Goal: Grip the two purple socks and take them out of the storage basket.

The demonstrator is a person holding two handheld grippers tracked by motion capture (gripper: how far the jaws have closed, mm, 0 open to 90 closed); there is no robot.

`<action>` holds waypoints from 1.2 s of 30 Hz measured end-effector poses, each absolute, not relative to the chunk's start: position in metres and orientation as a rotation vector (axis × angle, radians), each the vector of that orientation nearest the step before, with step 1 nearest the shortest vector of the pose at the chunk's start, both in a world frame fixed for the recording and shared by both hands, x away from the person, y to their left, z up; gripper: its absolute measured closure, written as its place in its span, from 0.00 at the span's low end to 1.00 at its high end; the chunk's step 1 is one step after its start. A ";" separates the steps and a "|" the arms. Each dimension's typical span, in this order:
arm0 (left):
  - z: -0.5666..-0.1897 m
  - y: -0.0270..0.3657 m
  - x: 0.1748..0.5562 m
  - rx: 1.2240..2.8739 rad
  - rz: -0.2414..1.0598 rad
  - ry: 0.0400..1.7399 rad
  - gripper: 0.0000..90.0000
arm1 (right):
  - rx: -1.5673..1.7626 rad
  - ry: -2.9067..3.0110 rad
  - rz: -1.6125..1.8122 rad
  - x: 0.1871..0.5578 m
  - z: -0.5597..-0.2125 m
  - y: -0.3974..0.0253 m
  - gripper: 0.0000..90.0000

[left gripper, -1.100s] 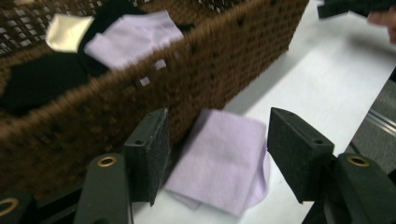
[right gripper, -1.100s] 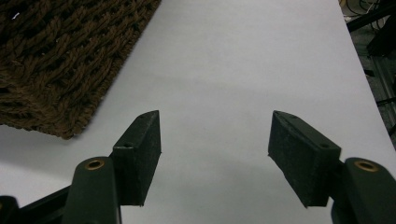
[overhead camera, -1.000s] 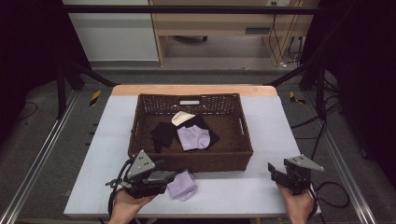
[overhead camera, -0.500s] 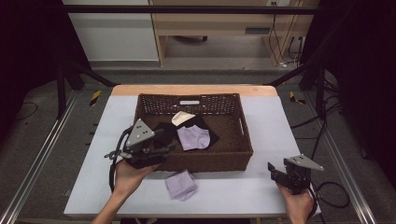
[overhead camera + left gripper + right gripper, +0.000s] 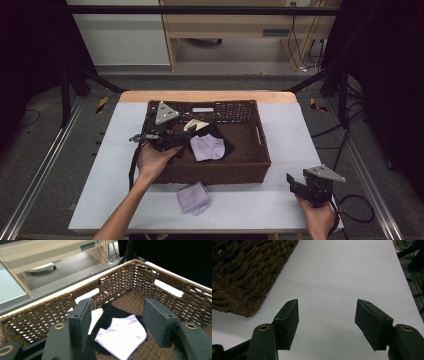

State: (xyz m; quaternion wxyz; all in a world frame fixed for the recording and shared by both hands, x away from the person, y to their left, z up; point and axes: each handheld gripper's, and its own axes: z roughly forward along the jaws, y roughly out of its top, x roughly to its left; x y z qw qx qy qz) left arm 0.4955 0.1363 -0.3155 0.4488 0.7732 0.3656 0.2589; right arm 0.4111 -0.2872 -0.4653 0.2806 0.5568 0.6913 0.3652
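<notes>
A lilac folded cloth (image 5: pixel 120 336) lies on the woven floor of a brown wicker basket (image 5: pixel 260 160), resting on a black cloth (image 5: pixel 112 312), with a cream cloth (image 5: pixel 96 315) just beside it toward the basket's back wall. The left gripper (image 5: pixel 116 320) hangs above it inside the basket, jaws spread wide with nothing between them; in the left gripper view the lilac cloth sits in the gap between the two dark pads (image 5: pixel 157 322). A second lilac cloth (image 5: pixel 194 197) lies on the white table (image 5: pixel 250 207) just in front of the basket. The right gripper (image 5: pixel 327 315) is well apart at the table's near right corner, jaws wide open over bare tabletop, holding nothing, a corner of the basket near its left jaw.
</notes>
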 end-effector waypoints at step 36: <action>-0.384 0.088 0.571 2.229 0.602 1.041 0.50 | 1.492 1.876 0.953 0.415 -0.468 -0.284 0.43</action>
